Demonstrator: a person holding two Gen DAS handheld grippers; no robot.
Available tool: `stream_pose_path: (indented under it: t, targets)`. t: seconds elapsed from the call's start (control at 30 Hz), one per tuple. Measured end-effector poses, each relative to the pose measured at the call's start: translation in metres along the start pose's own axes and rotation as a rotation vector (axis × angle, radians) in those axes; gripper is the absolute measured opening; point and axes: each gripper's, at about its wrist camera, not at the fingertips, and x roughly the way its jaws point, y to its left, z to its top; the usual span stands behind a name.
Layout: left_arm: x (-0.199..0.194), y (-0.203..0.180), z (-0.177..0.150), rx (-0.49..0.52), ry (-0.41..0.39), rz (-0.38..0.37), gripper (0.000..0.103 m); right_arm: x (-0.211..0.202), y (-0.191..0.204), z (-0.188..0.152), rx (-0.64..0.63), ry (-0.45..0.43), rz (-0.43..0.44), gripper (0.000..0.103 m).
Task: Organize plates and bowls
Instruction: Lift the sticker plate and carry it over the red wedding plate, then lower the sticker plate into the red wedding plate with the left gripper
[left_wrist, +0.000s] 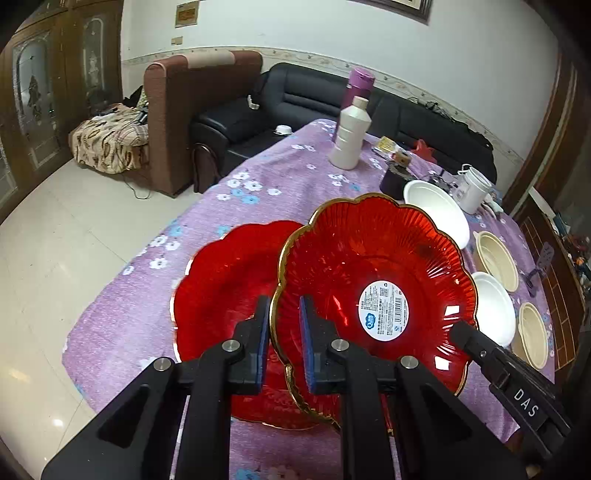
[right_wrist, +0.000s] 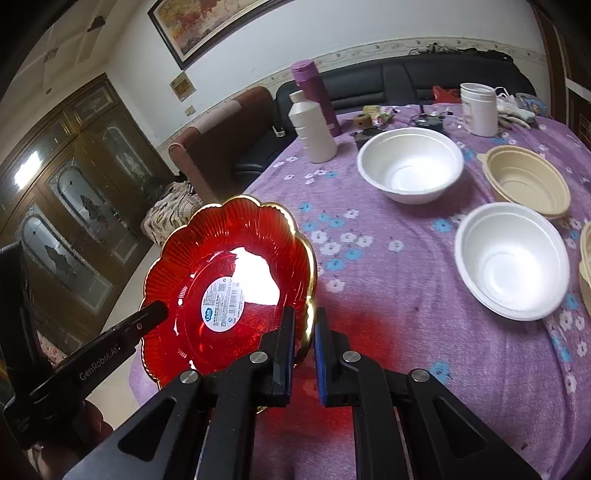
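Note:
A red scalloped glass plate with a gold rim and a white label (left_wrist: 373, 280) (right_wrist: 229, 291) is held tilted above the table by both grippers. My left gripper (left_wrist: 284, 321) is shut on its near-left rim. My right gripper (right_wrist: 304, 332) is shut on its right rim and shows at the plate's right edge in the left wrist view (left_wrist: 476, 343). A second red plate (left_wrist: 225, 295) lies flat on the purple flowered tablecloth (left_wrist: 184, 258) under the held one. Two white foam bowls (right_wrist: 410, 170) (right_wrist: 511, 258) and two beige bowls (right_wrist: 528, 184) (left_wrist: 532, 336) stand to the right.
A white bottle (right_wrist: 314, 129) and a purple flask (right_wrist: 314, 92) stand at the table's far side. A white cup (right_wrist: 478, 107) and small clutter (right_wrist: 369, 118) sit at the far right. A black sofa (left_wrist: 295, 99) and a brown armchair (left_wrist: 184, 110) lie beyond the table.

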Motion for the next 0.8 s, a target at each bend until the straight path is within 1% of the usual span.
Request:
stream_pose_path:
  t: [0.33,0.8]
  targets:
    - [-0.002,0.019,0.002,-0.026,-0.009,0.05,0.013,0.014,0.019,0.006,-0.043,0.019,0.024,0.009]
    - [0.008,0.038,0.004,-0.055,0.01,0.081,0.014,0.036,0.036,0.008,-0.071,0.055,0.028,0.009]
